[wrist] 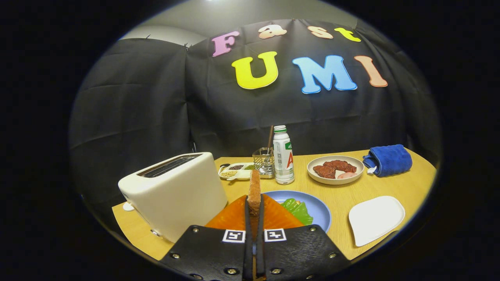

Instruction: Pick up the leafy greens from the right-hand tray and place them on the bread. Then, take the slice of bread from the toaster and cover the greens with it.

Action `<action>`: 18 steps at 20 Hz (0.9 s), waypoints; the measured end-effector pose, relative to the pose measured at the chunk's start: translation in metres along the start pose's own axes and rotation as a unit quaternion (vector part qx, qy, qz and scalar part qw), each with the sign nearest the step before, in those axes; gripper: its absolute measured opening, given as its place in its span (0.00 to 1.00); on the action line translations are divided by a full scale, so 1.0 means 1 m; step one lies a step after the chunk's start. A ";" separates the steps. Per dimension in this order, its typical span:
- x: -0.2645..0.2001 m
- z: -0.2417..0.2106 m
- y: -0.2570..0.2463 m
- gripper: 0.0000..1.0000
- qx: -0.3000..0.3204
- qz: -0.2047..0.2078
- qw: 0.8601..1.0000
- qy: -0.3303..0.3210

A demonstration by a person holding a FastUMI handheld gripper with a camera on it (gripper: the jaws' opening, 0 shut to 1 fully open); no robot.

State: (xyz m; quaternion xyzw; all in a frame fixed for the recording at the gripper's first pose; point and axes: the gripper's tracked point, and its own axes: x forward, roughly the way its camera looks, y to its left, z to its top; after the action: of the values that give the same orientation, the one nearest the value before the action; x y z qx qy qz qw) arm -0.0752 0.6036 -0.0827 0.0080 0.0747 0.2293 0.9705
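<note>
My gripper point(254, 212) is shut on a slice of bread point(254, 187), which stands upright and edge-on between the two fingers point(279, 218). The held slice hangs above the near edge of a blue plate point(322, 212). Leafy greens point(299, 210) lie on that plate, just right of the fingers; whatever is under them is mostly hidden. The cream toaster point(175, 191) stands close on the left, its slots showing dark on top. A white tray point(375, 218) lies on the table to the right of the plate with nothing on it.
Beyond the plate stand a white bottle point(283, 156), a wire holder point(263, 160) and a small dish of seeds point(235, 171). Farther right are a plate of meat point(335, 168) and a rolled blue towel point(388, 160). The wooden table point(410, 183) ends near the tray.
</note>
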 end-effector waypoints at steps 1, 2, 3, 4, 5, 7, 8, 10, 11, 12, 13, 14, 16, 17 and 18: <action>-0.002 -0.002 -0.007 0.05 -0.005 -0.006 1.000 0.002; -0.003 -0.002 -0.014 0.05 -0.007 -0.014 1.000 0.003; -0.002 -0.007 -0.017 0.07 -0.006 -0.016 1.000 0.009; -0.003 -0.009 -0.020 0.09 -0.003 -0.020 1.000 0.011; -0.003 -0.008 -0.024 0.09 -0.001 -0.023 1.000 0.012; -0.001 -0.010 -0.026 0.09 -0.002 -0.026 1.000 0.015; -0.001 -0.009 -0.026 0.09 -0.006 -0.026 1.000 0.014; 0.000 -0.009 -0.025 0.09 -0.012 -0.026 1.000 0.013; 0.000 -0.009 -0.024 0.09 -0.014 -0.024 1.000 0.012; -0.001 -0.009 -0.023 0.09 -0.016 -0.023 1.000 0.012; -0.001 -0.010 -0.025 0.09 -0.018 -0.023 0.999 0.012; -0.002 -0.011 -0.026 0.09 -0.021 -0.025 0.999 0.014; -0.001 -0.011 -0.027 0.09 -0.024 -0.025 0.999 0.014; 0.000 -0.011 -0.027 0.09 -0.027 -0.025 0.999 0.014; -0.001 -0.012 -0.029 0.09 -0.029 -0.028 0.999 0.016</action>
State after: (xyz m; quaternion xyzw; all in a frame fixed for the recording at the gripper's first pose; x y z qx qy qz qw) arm -0.0645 0.5769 -0.0954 -0.0260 0.0833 0.2046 0.9749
